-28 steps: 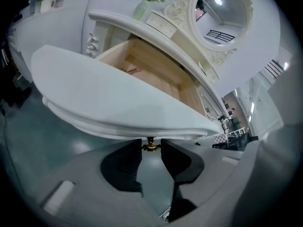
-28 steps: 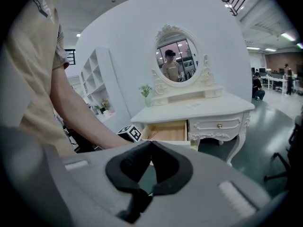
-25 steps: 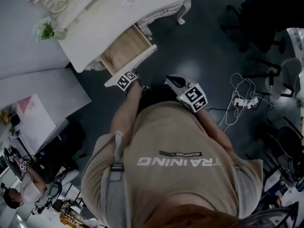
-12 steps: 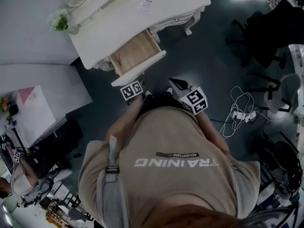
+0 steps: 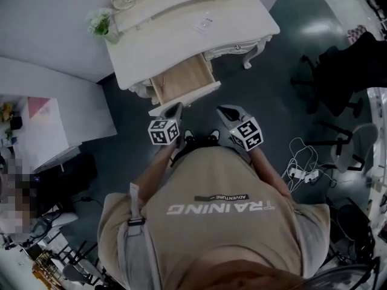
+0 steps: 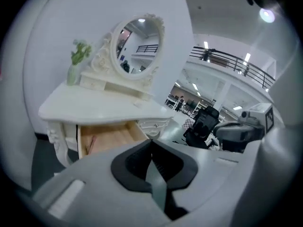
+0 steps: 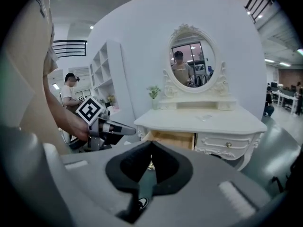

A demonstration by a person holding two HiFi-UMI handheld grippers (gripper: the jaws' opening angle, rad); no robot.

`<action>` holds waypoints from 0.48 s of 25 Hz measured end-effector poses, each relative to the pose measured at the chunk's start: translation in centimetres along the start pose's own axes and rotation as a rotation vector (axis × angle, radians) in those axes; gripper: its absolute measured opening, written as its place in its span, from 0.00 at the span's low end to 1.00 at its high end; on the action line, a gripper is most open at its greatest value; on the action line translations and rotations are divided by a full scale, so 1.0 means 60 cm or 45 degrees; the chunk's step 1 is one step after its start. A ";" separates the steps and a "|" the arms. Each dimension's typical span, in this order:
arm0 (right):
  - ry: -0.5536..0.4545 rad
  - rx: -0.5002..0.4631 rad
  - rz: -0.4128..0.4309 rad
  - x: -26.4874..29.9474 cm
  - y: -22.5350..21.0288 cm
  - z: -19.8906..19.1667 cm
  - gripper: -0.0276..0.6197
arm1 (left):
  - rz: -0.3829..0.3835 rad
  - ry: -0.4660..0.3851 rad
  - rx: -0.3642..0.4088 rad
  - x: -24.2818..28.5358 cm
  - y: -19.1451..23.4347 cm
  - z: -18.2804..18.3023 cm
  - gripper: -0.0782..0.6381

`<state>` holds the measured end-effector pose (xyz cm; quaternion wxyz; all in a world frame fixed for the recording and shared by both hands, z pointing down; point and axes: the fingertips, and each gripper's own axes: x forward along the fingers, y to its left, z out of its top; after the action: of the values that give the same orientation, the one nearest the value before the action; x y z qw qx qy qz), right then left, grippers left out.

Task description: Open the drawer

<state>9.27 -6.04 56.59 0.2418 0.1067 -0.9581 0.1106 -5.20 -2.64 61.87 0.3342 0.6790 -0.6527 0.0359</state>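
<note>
Grey left tongs (image 5: 174, 109) have just been closing and now sit together, empty; right tongs (image 5: 225, 111) are likewise together (nothing pinched). Both hang near the wooden drawer (image 5: 183, 80), which stands pulled out of the white bench (image 5: 181, 38), left side.

Pale bare-wood drawer (image 5: 184, 80), smooth white-painted table (image 5: 160, 48)
</note>
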 end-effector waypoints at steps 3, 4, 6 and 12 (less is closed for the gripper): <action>-0.030 -0.047 0.006 -0.006 0.001 0.033 0.05 | -0.017 -0.130 0.178 -0.035 -0.042 0.075 0.12; -0.049 -0.067 0.007 -0.007 0.000 0.047 0.05 | -0.025 -0.169 0.230 -0.047 -0.057 0.098 0.12; -0.100 -0.111 0.005 -0.012 -0.004 0.080 0.05 | -0.035 -0.237 0.342 -0.069 -0.085 0.141 0.12; -0.351 -0.237 -0.055 -0.034 0.002 0.203 0.05 | -0.074 -0.351 0.523 -0.114 -0.137 0.233 0.12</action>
<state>5.62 -8.81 45.14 0.1191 0.1186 -0.9858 0.0004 -4.13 -4.36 44.38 0.0980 0.7497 -0.6513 0.0652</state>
